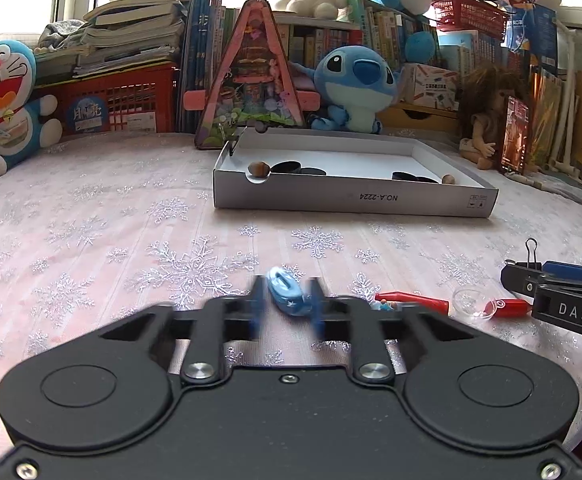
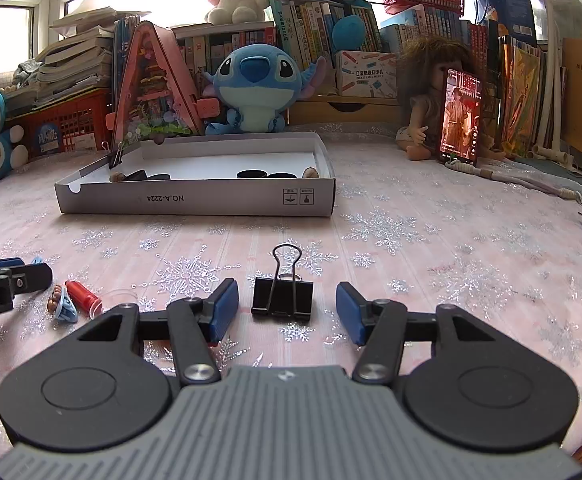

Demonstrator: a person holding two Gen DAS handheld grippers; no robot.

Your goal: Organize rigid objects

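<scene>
**Blue clip gripped, binder clip waiting between open jaws**

The small blue plastic clip (image 1: 285, 292) was clamped between the blurred fingers of the left gripper (image 1: 286, 304), in front of the white cardboard box (image 1: 355, 198) and nearer to the camera. The black binder clip (image 2: 282, 295) stood on the snowflake tablecloth (image 2: 431, 248), also in front of the box, between the blue pads (image 2: 225, 308) of the right gripper (image 2: 287, 312); the jaws were apart and did not touch it. A red capsule-shaped piece (image 2: 83, 294) and a clear plastic cap (image 2: 119, 296) lay left of the binder clip. Inside the box were black round lids (image 2: 253, 174) and a walnut (image 1: 258, 169).
</scene>
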